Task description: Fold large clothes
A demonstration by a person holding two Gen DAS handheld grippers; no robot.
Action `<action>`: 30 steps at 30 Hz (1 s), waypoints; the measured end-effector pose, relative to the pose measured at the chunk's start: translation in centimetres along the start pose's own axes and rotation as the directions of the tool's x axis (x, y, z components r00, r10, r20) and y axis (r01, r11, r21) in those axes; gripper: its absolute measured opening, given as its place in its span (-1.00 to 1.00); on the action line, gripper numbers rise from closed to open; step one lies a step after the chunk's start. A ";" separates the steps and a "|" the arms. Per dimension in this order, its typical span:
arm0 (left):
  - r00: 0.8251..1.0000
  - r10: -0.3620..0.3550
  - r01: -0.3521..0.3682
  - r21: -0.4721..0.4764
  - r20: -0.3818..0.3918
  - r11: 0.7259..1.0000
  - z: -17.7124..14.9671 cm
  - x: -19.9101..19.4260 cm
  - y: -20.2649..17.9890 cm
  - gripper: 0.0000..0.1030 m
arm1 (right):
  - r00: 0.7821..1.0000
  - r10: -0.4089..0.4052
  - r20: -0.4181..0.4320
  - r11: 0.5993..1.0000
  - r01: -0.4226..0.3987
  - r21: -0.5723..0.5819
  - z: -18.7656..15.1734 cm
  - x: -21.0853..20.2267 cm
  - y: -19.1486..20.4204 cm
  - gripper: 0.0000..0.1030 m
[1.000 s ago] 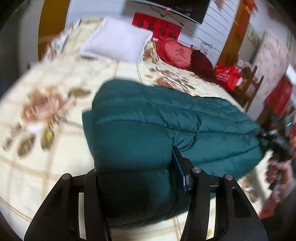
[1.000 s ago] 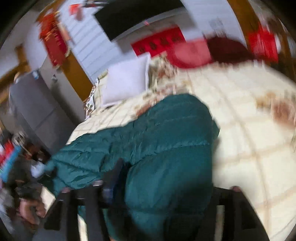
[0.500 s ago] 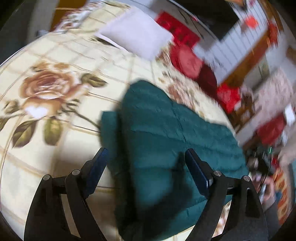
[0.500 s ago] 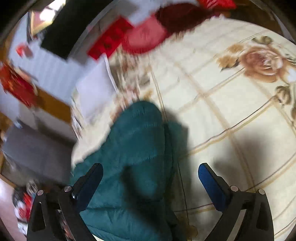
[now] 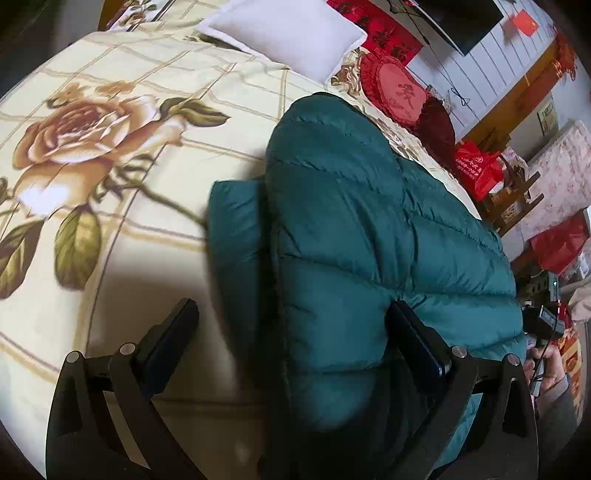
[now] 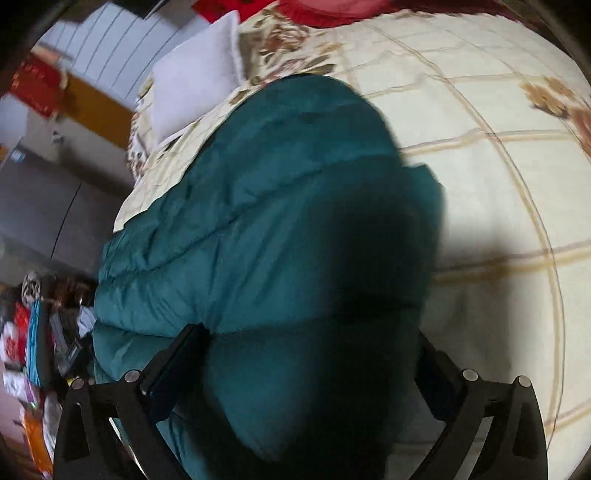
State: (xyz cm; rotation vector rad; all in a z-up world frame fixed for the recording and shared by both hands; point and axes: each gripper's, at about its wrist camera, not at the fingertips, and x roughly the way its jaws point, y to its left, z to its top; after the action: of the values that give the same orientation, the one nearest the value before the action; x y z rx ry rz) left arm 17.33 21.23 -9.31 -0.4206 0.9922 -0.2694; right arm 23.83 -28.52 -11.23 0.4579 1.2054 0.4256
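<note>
A teal quilted puffer jacket (image 5: 354, 229) lies folded in a thick bundle on a cream bed cover with rose prints (image 5: 122, 155). It also fills the middle of the right wrist view (image 6: 258, 206). My left gripper (image 5: 291, 336) is open, with the jacket's near end bulging between its spread fingers. My right gripper (image 6: 310, 362) is open, with the jacket's other near end between its fingers, in shadow. The right gripper in a hand shows at the far right of the left wrist view (image 5: 543, 325).
A white pillow (image 5: 288, 33) and a red heart cushion (image 5: 399, 92) lie at the head of the bed. Red bags (image 5: 476, 166) and a wooden chair stand beside the bed. Grey cabinets (image 6: 40, 206) and clutter stand off the other side.
Both grippers opened and let go of the jacket a second ago, swung up, and now have come back down close over its ends. The jacket stays folded.
</note>
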 end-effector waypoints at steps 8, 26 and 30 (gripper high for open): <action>0.996 -0.009 -0.005 0.155 0.091 0.988 0.4 -0.7 -3.3 -0.20 | 0.996 0.066 0.060 0.987 -0.056 -0.151 -1.0 0.3 1.2 0.43; 0.931 0.100 -0.193 0.240 0.352 0.951 4.7 -7.1 -5.8 -0.45 | 0.932 0.020 0.362 0.899 0.142 -0.415 -1.8 -9.4 8.3 -0.37; 0.951 0.109 -0.178 0.223 0.289 0.958 5.2 -5.1 -4.3 -0.45 | 0.946 0.004 0.324 0.898 0.139 -0.418 -0.1 -7.2 8.4 -0.37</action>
State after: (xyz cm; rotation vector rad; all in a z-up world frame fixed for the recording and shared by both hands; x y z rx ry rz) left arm 18.97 20.59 -1.04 -0.1494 0.7014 -0.1921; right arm 20.97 -25.40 -1.00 0.0862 0.7773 0.5236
